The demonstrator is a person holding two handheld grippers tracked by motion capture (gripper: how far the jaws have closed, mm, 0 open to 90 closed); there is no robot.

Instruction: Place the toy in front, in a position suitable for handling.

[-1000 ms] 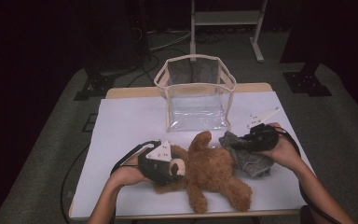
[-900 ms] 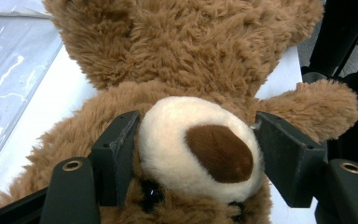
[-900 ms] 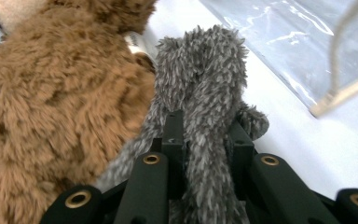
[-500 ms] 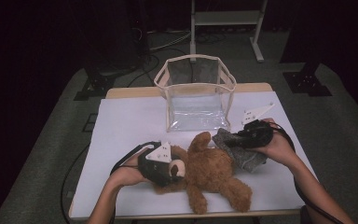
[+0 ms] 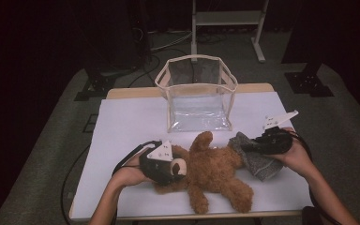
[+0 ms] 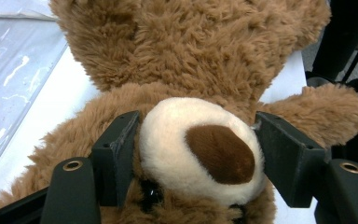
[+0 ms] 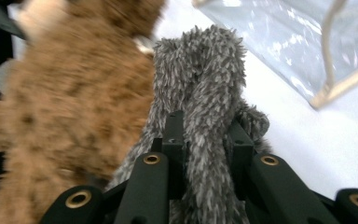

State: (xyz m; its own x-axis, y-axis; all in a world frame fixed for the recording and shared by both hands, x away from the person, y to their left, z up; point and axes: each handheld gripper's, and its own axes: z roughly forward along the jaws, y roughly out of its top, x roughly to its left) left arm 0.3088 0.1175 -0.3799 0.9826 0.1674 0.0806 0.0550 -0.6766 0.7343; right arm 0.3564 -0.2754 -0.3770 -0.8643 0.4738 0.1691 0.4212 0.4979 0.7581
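A brown teddy bear (image 5: 215, 171) lies on its back on the white table (image 5: 131, 126), head to the left. My left gripper (image 5: 171, 168) is shut on its cream muzzle (image 6: 200, 149), and the black fingers (image 6: 116, 149) press in from both sides. At the right, my right gripper (image 5: 252, 146) is shut on a grey fuzzy cloth (image 5: 260, 164) that lies against the bear's right side. In the right gripper view a bunched fold of the cloth (image 7: 200, 74) stands up between the jaws of the right gripper (image 7: 205, 135), with the bear (image 7: 74, 93) blurred at left.
A clear plastic bag with a beige rim (image 5: 199, 96) stands open at the back middle of the table, just behind the bear; its wall (image 7: 298, 42) is close on the right gripper's right. Dark floor, cables and a metal stand lie beyond the table.
My right gripper shifted left toward the bear and has come back to the right, still holding the grey cloth. The left gripper and the bear have stayed put.
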